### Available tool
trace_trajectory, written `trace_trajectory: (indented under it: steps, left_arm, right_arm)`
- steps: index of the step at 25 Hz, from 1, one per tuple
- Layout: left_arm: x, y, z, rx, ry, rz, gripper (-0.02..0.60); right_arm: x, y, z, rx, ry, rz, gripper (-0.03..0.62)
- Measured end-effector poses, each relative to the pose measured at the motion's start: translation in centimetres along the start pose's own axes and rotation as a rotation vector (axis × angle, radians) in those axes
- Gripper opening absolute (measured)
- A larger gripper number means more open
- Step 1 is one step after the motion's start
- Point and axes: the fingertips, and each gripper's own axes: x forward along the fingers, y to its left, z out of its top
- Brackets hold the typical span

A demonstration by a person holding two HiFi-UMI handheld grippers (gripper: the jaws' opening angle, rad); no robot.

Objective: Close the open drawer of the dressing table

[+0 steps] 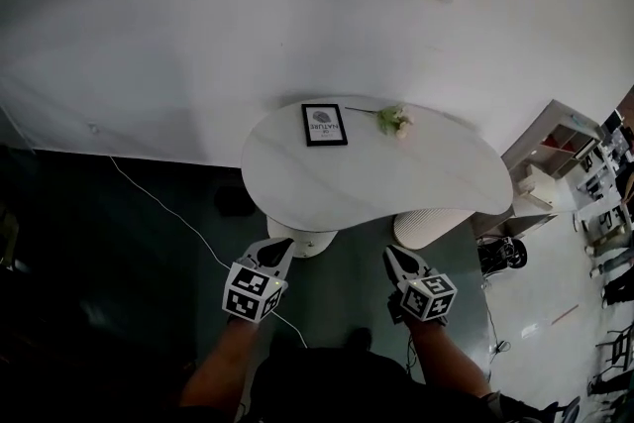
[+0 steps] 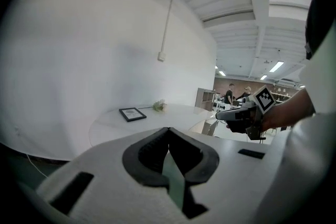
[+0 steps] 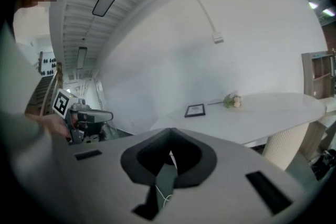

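A white kidney-shaped dressing table [image 1: 376, 183] stands against the white wall; no open drawer shows in any view. On its top lie a black picture frame [image 1: 324, 125] and a small flower sprig [image 1: 395, 120]. My left gripper [image 1: 280, 246] hovers just before the table's front edge at its left pedestal, jaws together, holding nothing. My right gripper [image 1: 393, 256] hangs beside the ribbed right pedestal [image 1: 428, 227], also shut and empty. The left gripper [image 2: 168, 129] view faces the table [image 2: 131, 124] and the right gripper [image 2: 231, 113]. The right gripper [image 3: 170, 131] view looks across the tabletop [image 3: 252, 113].
A white cable [image 1: 168, 208] runs over the dark floor at the left. A white shelf unit [image 1: 555, 149] stands at the right, with a black object [image 1: 500, 253] on the floor by the table's right end. People stand far off in the left gripper view.
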Motion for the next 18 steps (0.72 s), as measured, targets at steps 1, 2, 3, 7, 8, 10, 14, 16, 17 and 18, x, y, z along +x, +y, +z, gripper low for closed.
trace_trajectory:
  steps: [1,2,3,7,8,10,14,16,17,18]
  left_arm:
    - [0.6,-0.3,0.6,0.002,-0.006,0.012,0.0]
    - [1.3,-0.7,1.2,-0.001,-0.013,0.026,0.0]
    - [2.0,-1.1,1.8,-0.011,-0.022,0.043,0.0]
    - [4.4,-4.4,3.8,-0.048,-0.058,0.094,0.0]
    - [5.0,-5.6,4.5,-0.041,-0.061,0.101,0.0]
    - [6.2,-7.9,5.8,-0.02,-0.069,0.11,0.0]
    - [7.7,-11.8,8.1,-0.008,-0.093,0.131,0.0]
    - [8.3,-13.3,9.0,-0.011,-0.103,0.141,0.0]
    - [8.5,-14.0,9.3,-0.009,-0.106,0.143,0.0]
    - [8.8,-14.5,9.6,-0.004,-0.107,0.144,0.0]
  right_arm:
    - [-0.3,-0.7,0.8,-0.009,-0.011,0.005,0.006]
    - [-0.8,-1.6,1.6,-0.02,-0.022,0.006,0.006]
    - [-1.3,-2.6,2.3,-0.034,-0.032,0.004,0.005]
    - [-4.4,-6.6,4.3,-0.073,-0.074,0.049,0.005]
    - [-5.2,-7.4,4.8,-0.079,-0.079,0.072,0.005]
    - [-6.5,-8.6,5.7,-0.094,-0.093,0.122,0.005]
    - [-8.5,-10.4,7.6,-0.133,-0.158,0.222,0.005]
    - [-9.3,-10.7,8.8,-0.136,-0.179,0.275,0.004]
    - [-9.6,-10.7,9.3,-0.137,-0.186,0.302,0.003]
    - [-9.8,-10.5,9.8,-0.139,-0.192,0.329,0.003]
